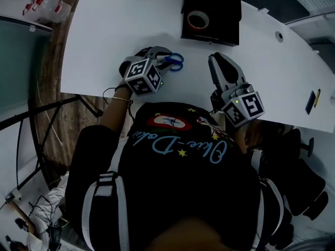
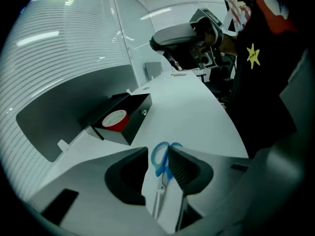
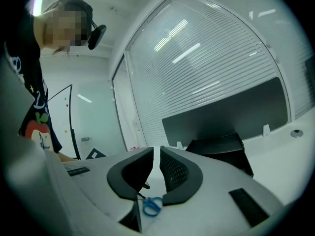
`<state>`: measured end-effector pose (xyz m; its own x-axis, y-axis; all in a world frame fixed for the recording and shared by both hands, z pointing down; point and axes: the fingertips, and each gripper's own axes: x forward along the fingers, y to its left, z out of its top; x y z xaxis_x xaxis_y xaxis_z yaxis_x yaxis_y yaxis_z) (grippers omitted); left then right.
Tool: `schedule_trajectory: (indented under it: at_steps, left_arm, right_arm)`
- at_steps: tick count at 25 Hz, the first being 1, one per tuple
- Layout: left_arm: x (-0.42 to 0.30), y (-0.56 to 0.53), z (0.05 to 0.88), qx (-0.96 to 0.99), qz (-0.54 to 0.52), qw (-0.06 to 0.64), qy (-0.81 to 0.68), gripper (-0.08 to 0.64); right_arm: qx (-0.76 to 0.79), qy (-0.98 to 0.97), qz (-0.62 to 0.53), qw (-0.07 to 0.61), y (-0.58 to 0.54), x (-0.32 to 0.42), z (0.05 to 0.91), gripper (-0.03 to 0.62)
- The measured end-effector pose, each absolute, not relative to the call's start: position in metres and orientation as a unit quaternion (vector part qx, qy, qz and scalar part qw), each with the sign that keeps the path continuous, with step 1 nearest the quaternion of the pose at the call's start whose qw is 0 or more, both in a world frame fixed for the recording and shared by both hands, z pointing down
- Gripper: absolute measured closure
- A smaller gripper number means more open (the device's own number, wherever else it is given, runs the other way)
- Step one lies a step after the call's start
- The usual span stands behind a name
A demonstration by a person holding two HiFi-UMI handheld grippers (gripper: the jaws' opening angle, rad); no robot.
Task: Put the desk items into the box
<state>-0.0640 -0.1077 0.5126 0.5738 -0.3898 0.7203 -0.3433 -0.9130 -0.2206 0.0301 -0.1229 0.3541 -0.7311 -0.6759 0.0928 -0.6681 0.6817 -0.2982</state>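
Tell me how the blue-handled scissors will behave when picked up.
The scissors lie flat on the smooth table, so they'll probably slide if nudged, not roll. Their thin blades look stiff and light. Gripped at one end by the open left claw, they may pivot.

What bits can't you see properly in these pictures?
- Head view: the scissors' blades hide under the left gripper; only the blue handles show.
- Head view: the black box is cut off by the top edge and is dark inside around the tape roll.
- Head view: a small dark thing at the desk's right edge is too small to name.
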Motion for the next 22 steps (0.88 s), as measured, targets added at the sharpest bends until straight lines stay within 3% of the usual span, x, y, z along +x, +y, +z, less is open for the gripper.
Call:
schedule_trajectory:
  at_steps: [19, 22]
  left_arm:
    - [-0.036, -0.105, 0.567, -0.851, -0.522, 0.020, 0.045, 0.405]
    - [-0.035, -0.102, 0.569, -0.850, -0.526, -0.002, 0.024, 0.436]
  right_arm:
    - [-0.432, 0.885, -0.170, 0.032, -0.129, 0.090, 0.356, 0.552]
    - [-0.439, 0.881, -0.174, 0.037, -0.131, 0.096, 0.358, 0.552]
